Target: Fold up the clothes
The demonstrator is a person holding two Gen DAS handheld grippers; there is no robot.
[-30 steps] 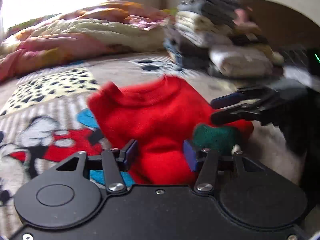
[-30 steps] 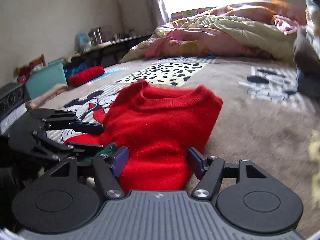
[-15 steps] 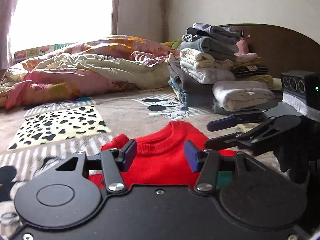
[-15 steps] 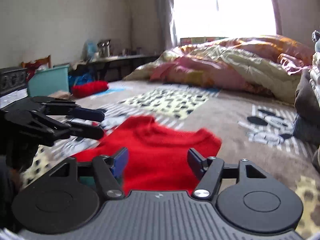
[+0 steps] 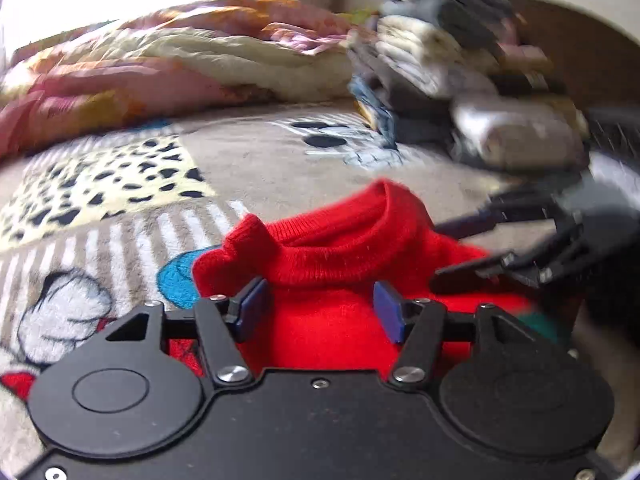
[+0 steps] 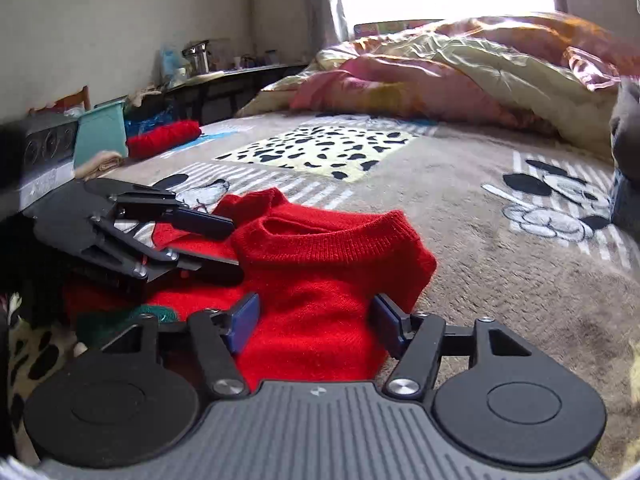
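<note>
A red knit sweater (image 5: 328, 252) lies folded on the cartoon-print blanket (image 5: 248, 160), collar facing away; it also shows in the right wrist view (image 6: 320, 280). A green patch (image 6: 116, 320) sits at its near edge. My left gripper (image 5: 318, 310) is open and empty, just above the sweater's body. My right gripper (image 6: 316, 322) is open and empty over the sweater's right half. Each gripper shows in the other's view: the right one (image 5: 472, 248) and the left one (image 6: 216, 244), both with jaws apart beside the sweater.
A rumpled pink and yellow quilt (image 5: 180, 56) lies at the far side of the bed. A stack of folded clothes (image 5: 452, 68) stands at the back right by the headboard. A red knit item (image 6: 164, 138), a teal box (image 6: 102, 132) and a cluttered table (image 6: 208, 76) are at the left.
Both grippers tilted up half a second ago and have dropped back down close over the sweater. Both stayed open. The sweater has not clearly moved.
</note>
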